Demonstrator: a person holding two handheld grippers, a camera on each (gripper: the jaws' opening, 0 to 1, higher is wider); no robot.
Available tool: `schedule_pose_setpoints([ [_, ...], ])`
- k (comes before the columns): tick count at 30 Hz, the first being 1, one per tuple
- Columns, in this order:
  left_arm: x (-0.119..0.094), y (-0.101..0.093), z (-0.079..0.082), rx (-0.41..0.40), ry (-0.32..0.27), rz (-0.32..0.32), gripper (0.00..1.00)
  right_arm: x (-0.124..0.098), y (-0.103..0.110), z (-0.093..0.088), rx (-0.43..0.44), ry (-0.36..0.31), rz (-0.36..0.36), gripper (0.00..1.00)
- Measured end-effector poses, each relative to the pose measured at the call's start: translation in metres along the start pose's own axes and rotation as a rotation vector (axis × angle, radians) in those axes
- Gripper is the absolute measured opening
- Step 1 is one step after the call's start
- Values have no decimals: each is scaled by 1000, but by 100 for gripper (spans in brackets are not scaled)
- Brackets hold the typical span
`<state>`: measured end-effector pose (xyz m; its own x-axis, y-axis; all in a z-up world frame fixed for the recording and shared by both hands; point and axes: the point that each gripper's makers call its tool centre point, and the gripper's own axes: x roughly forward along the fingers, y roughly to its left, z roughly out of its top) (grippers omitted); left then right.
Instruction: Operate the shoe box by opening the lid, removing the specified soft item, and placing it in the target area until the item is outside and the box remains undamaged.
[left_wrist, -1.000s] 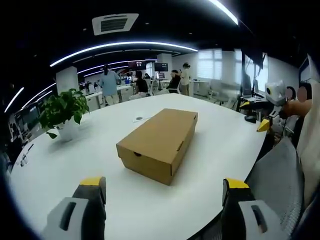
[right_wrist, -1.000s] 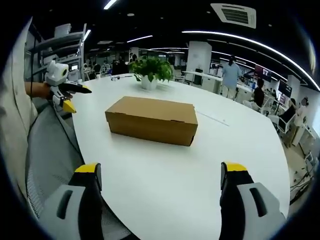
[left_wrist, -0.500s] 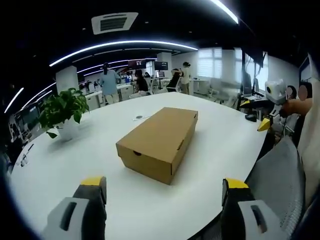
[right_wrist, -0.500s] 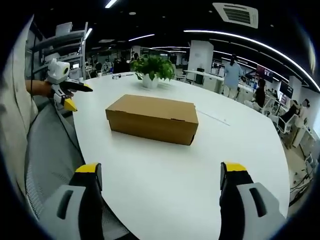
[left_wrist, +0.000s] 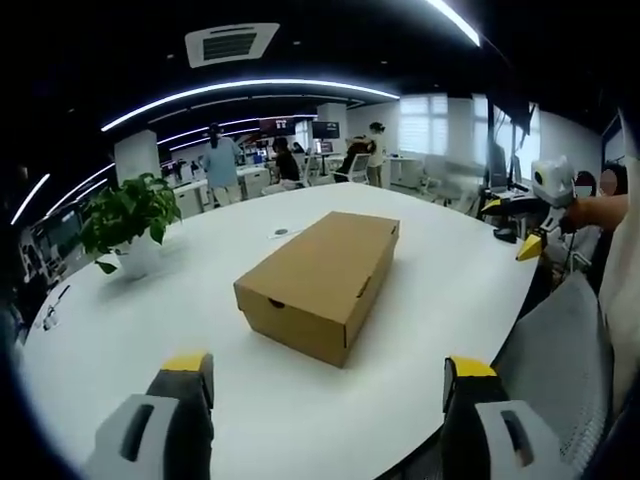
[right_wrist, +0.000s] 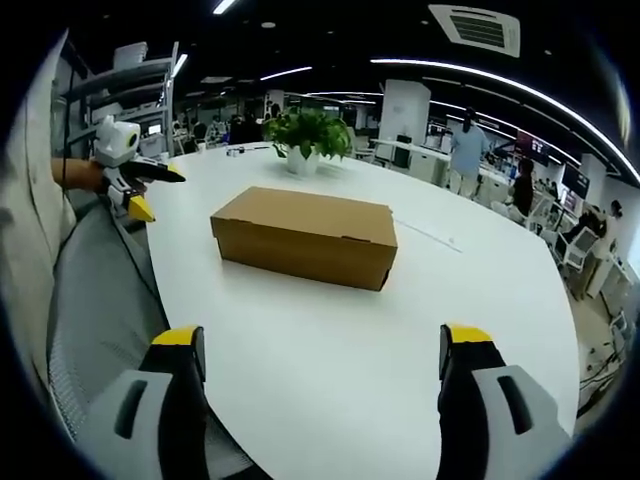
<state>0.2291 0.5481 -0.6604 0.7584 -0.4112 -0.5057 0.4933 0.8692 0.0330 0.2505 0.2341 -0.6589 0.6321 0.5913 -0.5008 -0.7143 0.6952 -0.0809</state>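
Barely anything had changed across the last second.
Change: both views drifted only slightly, so the hands were nearly steady and nothing on the surface had moved.
Shoe box: the brown cardboard shoe box (left_wrist: 322, 278) sat closed near the middle of the white surface (left_wrist: 150, 330), its lid (right_wrist: 312, 213) flat on the base; the soft item was hidden inside.
Left gripper: the left gripper (left_wrist: 325, 378) hung released, jaws spread wide, short of the box and touching nothing; it also appeared at the left edge of the right gripper view.
Right gripper: the right gripper (right_wrist: 320, 350) was likewise released and empty, well apart from the box.
Meaning for the task: opening had not begun; I judged the approach to the lid was the step in hand.
Surroundings: a potted plant (left_wrist: 128, 222) stood beyond the box, near the far rim; a mesh chair back (right_wrist: 100, 300) lay close to the surface's near edge; people worked at distant desks.
Obstacles: nothing lay between either gripper and the box.
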Motion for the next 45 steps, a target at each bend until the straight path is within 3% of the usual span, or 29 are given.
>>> schedule_pose_setpoints([
  [27, 4, 4, -1, -11, 15, 32, 94, 10, -5, 7, -16, -8, 52, 91],
  [45, 22, -2, -1, -43, 52, 67, 88, 30, -26, 16, -65, -1, 106, 83],
])
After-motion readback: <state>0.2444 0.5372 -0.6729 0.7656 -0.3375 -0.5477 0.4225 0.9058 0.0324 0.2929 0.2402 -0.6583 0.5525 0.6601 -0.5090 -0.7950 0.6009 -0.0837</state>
